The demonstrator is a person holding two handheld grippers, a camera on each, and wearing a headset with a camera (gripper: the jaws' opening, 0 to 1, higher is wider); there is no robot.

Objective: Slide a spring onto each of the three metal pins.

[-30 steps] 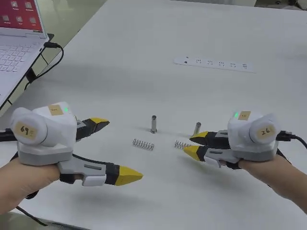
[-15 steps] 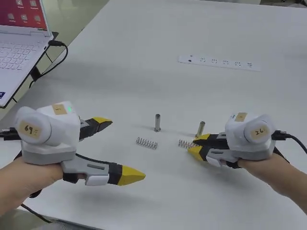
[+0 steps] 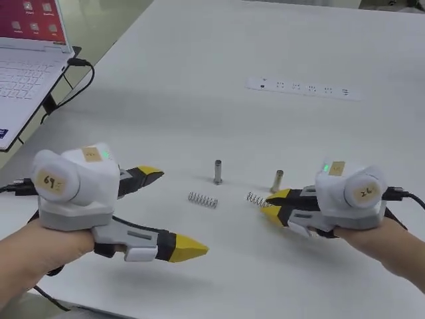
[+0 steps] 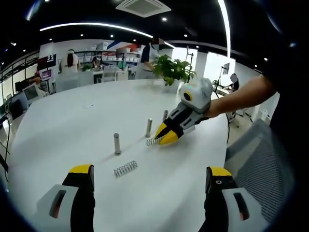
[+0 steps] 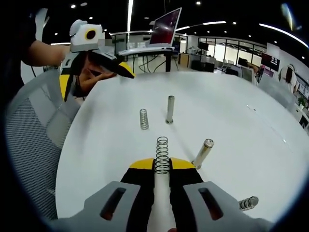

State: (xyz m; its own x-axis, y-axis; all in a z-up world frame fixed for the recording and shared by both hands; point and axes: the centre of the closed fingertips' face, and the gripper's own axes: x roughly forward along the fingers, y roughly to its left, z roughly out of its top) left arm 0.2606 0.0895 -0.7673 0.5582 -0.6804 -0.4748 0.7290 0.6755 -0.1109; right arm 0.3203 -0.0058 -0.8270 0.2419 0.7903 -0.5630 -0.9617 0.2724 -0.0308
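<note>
Two metal pins stand upright mid-table, a steel pin (image 3: 218, 171) (image 5: 170, 109) and a brass-toned pin (image 3: 277, 180) (image 5: 203, 153). The left gripper view has a third pin (image 4: 165, 115) behind the right gripper (image 4: 169, 135). One spring (image 3: 255, 198) (image 5: 162, 153) lies with its near end between the nearly closed jaws of my right gripper (image 3: 271, 203) (image 5: 162, 164). A second spring (image 3: 202, 199) (image 4: 125, 168) (image 5: 143, 119) lies loose in front of the steel pin. My left gripper (image 3: 171, 211) (image 4: 150, 170) hovers wide open and holds nothing.
An open laptop (image 3: 26, 40) sits at the far left with a black cable (image 3: 74, 73) beside it. A white power strip (image 3: 302, 88) lies across the far side of the table. A short coiled piece (image 5: 248, 203) lies near my right jaw.
The right gripper's jaws have narrowed around the near end of the spring. The left gripper has drifted a little to the right.
</note>
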